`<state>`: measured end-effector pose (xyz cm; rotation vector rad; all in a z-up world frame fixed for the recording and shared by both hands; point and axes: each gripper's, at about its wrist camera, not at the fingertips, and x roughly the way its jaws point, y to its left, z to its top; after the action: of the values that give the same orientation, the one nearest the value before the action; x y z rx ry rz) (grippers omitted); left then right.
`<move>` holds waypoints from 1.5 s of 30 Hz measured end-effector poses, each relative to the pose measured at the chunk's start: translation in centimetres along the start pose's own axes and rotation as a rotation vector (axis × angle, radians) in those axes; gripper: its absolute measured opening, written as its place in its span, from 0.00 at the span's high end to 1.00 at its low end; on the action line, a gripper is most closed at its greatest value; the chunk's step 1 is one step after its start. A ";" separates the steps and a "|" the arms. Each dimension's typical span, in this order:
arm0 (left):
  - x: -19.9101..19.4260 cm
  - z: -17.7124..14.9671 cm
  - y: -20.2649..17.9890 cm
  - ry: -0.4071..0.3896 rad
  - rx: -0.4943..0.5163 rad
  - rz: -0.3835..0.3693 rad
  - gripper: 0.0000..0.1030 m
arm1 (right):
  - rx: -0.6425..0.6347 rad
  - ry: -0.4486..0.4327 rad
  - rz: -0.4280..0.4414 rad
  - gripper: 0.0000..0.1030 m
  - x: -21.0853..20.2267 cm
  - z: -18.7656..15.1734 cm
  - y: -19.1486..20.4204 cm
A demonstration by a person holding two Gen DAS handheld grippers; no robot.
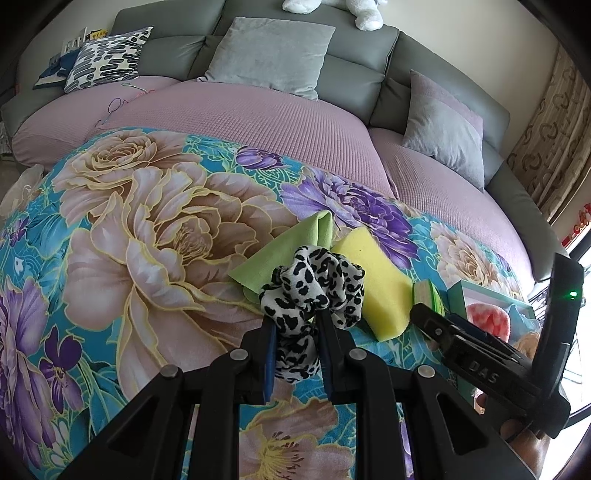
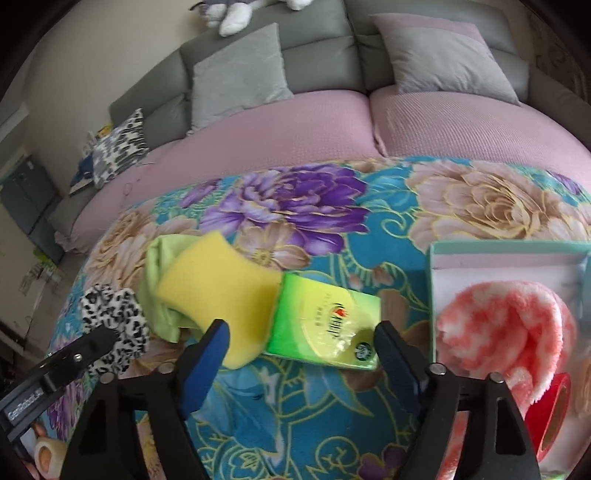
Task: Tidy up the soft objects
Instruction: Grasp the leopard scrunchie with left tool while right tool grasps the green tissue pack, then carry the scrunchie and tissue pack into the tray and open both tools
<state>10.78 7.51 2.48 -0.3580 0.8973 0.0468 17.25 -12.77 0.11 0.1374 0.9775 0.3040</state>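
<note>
My left gripper (image 1: 295, 317) is shut on a black-and-white leopard-print scrunchie (image 1: 314, 288), which also shows at the left of the right wrist view (image 2: 114, 317). Behind it lie a green cloth (image 1: 291, 247) and a yellow sponge (image 1: 380, 284). My right gripper (image 2: 301, 332) is open, its jaws standing either side of a green tissue pack (image 2: 325, 325) next to the yellow sponge (image 2: 214, 288). A teal box (image 2: 498, 247) at the right holds a pink-and-white fluffy towel (image 2: 502, 325).
Everything lies on a floral blanket (image 1: 147, 240) spread in front of a grey sofa with pink seat covers (image 1: 258, 118) and several cushions. A red tape roll (image 2: 550, 417) sits by the box. White plush toys (image 1: 362, 14) rest on the sofa back.
</note>
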 end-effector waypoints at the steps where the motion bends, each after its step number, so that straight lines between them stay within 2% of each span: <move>1: 0.0 0.0 0.0 0.001 0.001 -0.002 0.80 | 0.011 0.008 -0.002 0.24 0.2 0.0 -0.2; 9: 0.2 0.0 0.1 0.006 -0.005 -0.009 0.80 | 0.084 0.003 -0.017 0.27 0.6 0.1 -1.1; 13: 0.3 0.0 0.2 0.011 -0.007 -0.010 0.80 | 0.100 -0.004 -0.044 0.38 0.5 0.1 -1.4; 16: 0.5 0.0 0.2 0.016 -0.007 -0.012 0.80 | 0.122 -0.017 -0.028 0.39 0.1 0.1 -1.9; 26: 0.4 0.0 -0.3 0.017 0.010 -0.014 0.79 | 0.078 -0.050 0.000 0.40 -0.8 0.0 -1.5; 36: -0.3 0.0 -1.7 -0.003 0.042 -0.021 0.79 | 0.086 -0.131 0.009 0.40 -5.0 0.2 -2.0; 45: -1.0 -0.8 -6.5 -0.020 0.124 -0.092 0.79 | 0.137 -0.194 -0.080 0.40 -10.2 -1.0 -5.6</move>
<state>10.75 1.23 4.64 -0.2824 0.8584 -0.0900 12.18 -21.28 6.28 0.2476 0.8084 0.1473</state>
